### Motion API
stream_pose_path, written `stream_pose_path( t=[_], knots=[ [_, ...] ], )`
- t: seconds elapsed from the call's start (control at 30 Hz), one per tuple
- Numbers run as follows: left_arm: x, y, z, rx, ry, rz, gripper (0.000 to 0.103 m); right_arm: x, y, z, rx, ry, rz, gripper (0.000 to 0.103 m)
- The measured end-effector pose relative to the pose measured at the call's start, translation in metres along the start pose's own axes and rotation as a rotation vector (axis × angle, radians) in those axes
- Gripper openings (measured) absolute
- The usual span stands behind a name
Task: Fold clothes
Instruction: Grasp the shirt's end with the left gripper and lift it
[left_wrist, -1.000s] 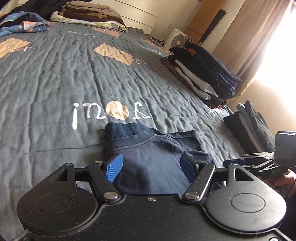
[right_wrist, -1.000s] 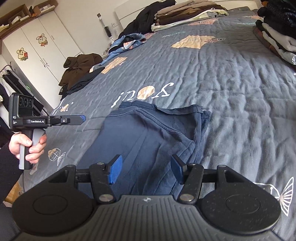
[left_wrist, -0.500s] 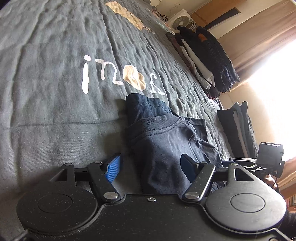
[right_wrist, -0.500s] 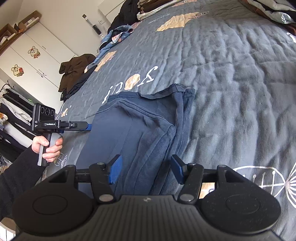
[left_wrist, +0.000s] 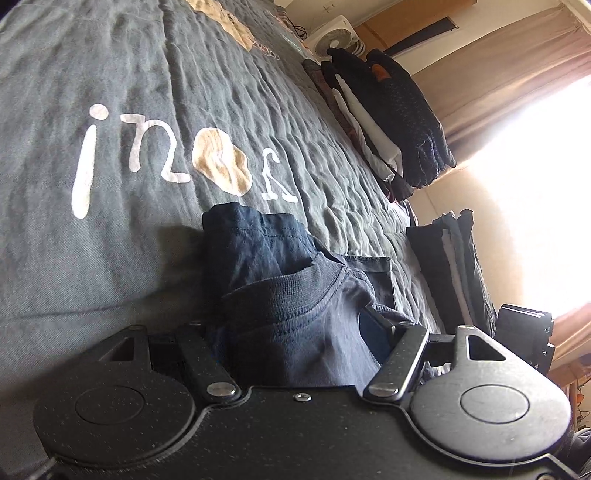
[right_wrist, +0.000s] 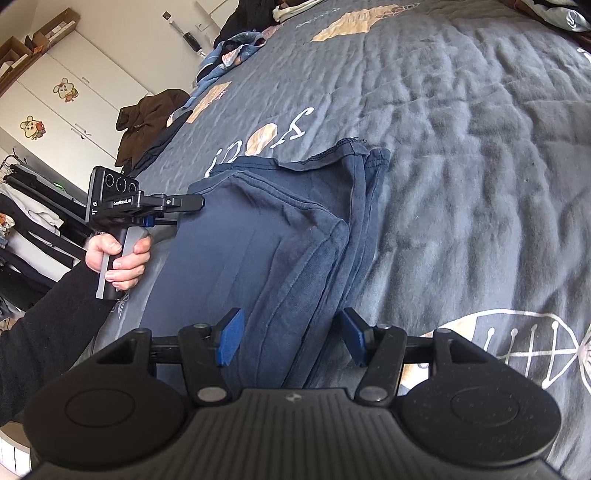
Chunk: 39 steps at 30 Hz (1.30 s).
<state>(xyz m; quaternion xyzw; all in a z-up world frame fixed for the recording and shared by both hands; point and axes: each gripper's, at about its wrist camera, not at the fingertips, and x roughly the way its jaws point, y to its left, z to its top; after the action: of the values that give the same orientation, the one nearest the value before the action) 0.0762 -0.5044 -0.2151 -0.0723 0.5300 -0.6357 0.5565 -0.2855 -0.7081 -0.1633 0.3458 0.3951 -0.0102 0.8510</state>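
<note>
A navy T-shirt (right_wrist: 258, 229) lies partly folded on the grey-blue bedspread (right_wrist: 461, 147), its right side doubled over in layers. My right gripper (right_wrist: 291, 336) is open, and its blue pads (right_wrist: 231, 336) straddle the layered right edge near the hem. My left gripper (left_wrist: 295, 328) is open at the shirt's collar (left_wrist: 295, 291). Bunched cloth lies between its fingers and hides the left pad. In the right wrist view a hand holds the left gripper (right_wrist: 155, 206) low at the shirt's left edge.
Two stacks of folded clothes, one tall (left_wrist: 391, 122) and one low (left_wrist: 450, 266), line the bed's right side, with a white fan (left_wrist: 332, 37) beyond. A brown jacket (right_wrist: 147, 122), a blue crumpled garment (right_wrist: 236, 48) and a white wardrobe (right_wrist: 62, 96) are on the left.
Both grippers have dropped lower and pushed in towards the shirt. Cloth now bunches between the left fingers, and the right fingers straddle the folded edge. Jaw widths are unchanged.
</note>
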Motion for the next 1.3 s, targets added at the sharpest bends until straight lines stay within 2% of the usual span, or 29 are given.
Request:
stream_pose_path(
  t=[0.07,0.1,0.13,0.2,0.4,0.57,0.67,0.7,0.73,0.83,1.0,1.13,1.3],
  knots=[
    [0.006,0.001,0.003,-0.005,-0.005,0.001,0.057,0.000,0.000,0.000,0.003,0.000,-0.002,0.057],
    [0.009,0.001,0.005,-0.007,-0.003,0.002,0.051,0.000,-0.001,0.000,0.006,0.001,-0.005,0.057],
    [0.012,0.002,0.006,-0.009,-0.001,0.004,0.039,0.000,-0.001,0.000,0.007,0.002,-0.007,0.057],
    [0.016,0.002,0.006,-0.006,0.002,0.004,0.027,0.000,-0.001,-0.001,0.008,0.004,-0.008,0.057],
    [0.003,-0.009,0.002,0.065,-0.037,-0.021,0.016,-0.002,-0.004,-0.001,0.017,0.002,-0.007,0.057],
    [-0.007,-0.031,-0.007,0.172,-0.118,-0.049,0.015,-0.009,-0.004,-0.002,0.008,-0.014,0.009,0.057],
    [0.000,-0.008,-0.006,0.075,-0.087,-0.066,0.017,-0.009,-0.003,-0.003,0.003,-0.007,0.012,0.057],
    [0.002,-0.001,-0.005,0.043,-0.077,-0.071,0.024,-0.009,-0.003,-0.004,0.004,-0.001,0.010,0.057],
    [0.005,0.007,-0.005,0.010,-0.066,-0.076,0.025,-0.008,-0.003,-0.004,0.004,0.005,0.008,0.057],
    [0.012,0.026,-0.004,-0.071,-0.037,-0.088,0.026,-0.011,-0.004,-0.005,0.018,0.020,0.030,0.057],
    [0.013,0.029,-0.006,-0.047,-0.044,-0.101,0.025,-0.023,-0.013,-0.007,0.113,0.065,0.068,0.057],
    [0.012,0.032,-0.008,-0.045,-0.060,-0.126,0.025,-0.029,-0.004,-0.011,0.121,0.112,0.038,0.057],
    [0.009,0.036,-0.012,-0.043,-0.089,-0.164,0.024,-0.039,0.013,-0.025,0.107,0.200,0.060,0.057]
  ],
)
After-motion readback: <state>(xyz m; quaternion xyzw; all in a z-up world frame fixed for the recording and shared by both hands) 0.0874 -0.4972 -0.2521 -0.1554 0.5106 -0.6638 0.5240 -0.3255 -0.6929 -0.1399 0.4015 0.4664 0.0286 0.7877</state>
